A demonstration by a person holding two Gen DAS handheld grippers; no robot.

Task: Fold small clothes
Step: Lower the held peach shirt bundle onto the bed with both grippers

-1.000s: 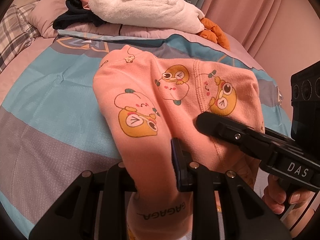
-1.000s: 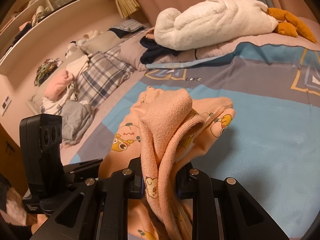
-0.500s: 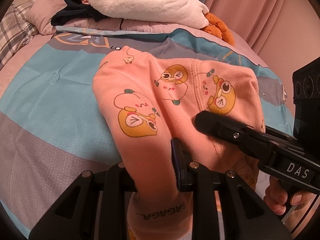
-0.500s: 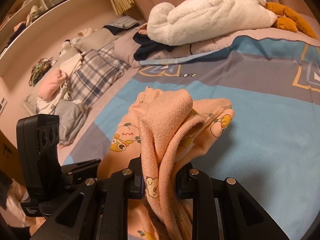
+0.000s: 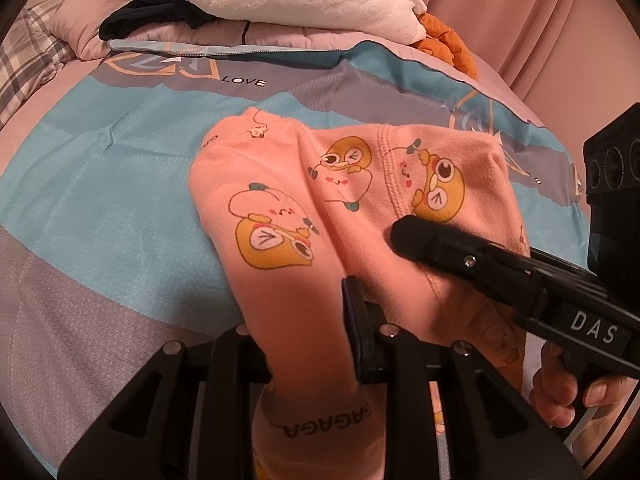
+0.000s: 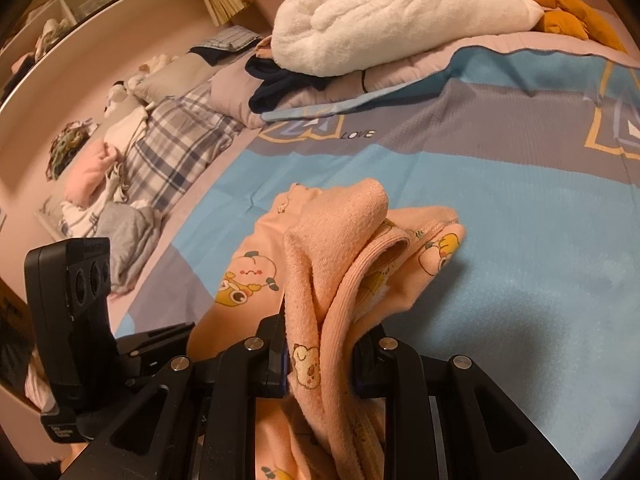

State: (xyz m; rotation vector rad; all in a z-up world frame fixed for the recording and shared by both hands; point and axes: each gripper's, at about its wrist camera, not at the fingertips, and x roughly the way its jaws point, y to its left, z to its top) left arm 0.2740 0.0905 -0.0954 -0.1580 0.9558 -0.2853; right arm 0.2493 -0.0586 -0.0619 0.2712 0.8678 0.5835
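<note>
Soft, light pink garment [image 5: 320, 216] on the bed [image 5: 100, 184], limp; left gripper [image 5: 308, 344] and right gripper [image 6: 320, 360] both clenched on bunched edges – best held by hems

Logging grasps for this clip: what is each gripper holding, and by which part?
Both hold the peach garment: the left gripper pinches its ribbed band; the right gripper pinches a bunched fold of fabric.

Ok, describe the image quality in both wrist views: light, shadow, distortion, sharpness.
Left wrist view: warm dim indoor light, strong fisheye bending with dark corners, soft shadow under the pink garment on the bedspread, prints sharp. Right wrist view: same orange cast, curved shelf edge at left, shadow right of the garment, far clutter soft, no glare.
</note>
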